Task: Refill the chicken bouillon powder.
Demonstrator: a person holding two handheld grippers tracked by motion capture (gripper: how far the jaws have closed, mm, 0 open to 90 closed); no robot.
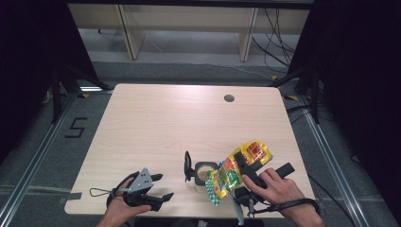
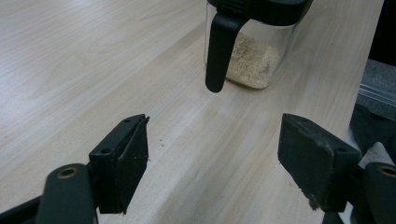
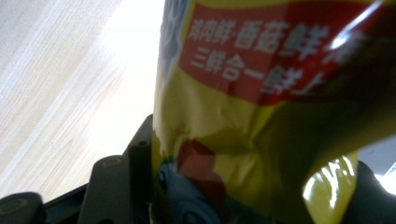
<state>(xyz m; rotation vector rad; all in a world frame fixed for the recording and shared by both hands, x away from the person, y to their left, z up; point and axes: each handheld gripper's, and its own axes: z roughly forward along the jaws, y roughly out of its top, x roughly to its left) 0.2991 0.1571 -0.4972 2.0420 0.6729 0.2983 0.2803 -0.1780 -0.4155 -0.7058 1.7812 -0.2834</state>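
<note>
A yellow seasoning bag [image 1: 239, 168] with red and green print hangs tilted in my right gripper [image 1: 247, 166], which is shut on it. The bag's lower end dips over a clear jar [image 1: 204, 173] holding beige powder. The jar's black lid [image 1: 187, 165] stands flipped open at its left. In the right gripper view the bag [image 3: 261, 116] covers most of the picture, with one black finger [image 3: 137, 161] against its left side. My left gripper [image 1: 163, 187] rests open near the table's front left edge. Its jaws [image 2: 212, 158] hold nothing and point at the jar [image 2: 252, 60].
The light wooden table [image 1: 156, 123] has a round cable hole [image 1: 229, 98] at the back right. Its front edge lies just under both hands. Beyond the table are a grey floor, cables and shelving legs.
</note>
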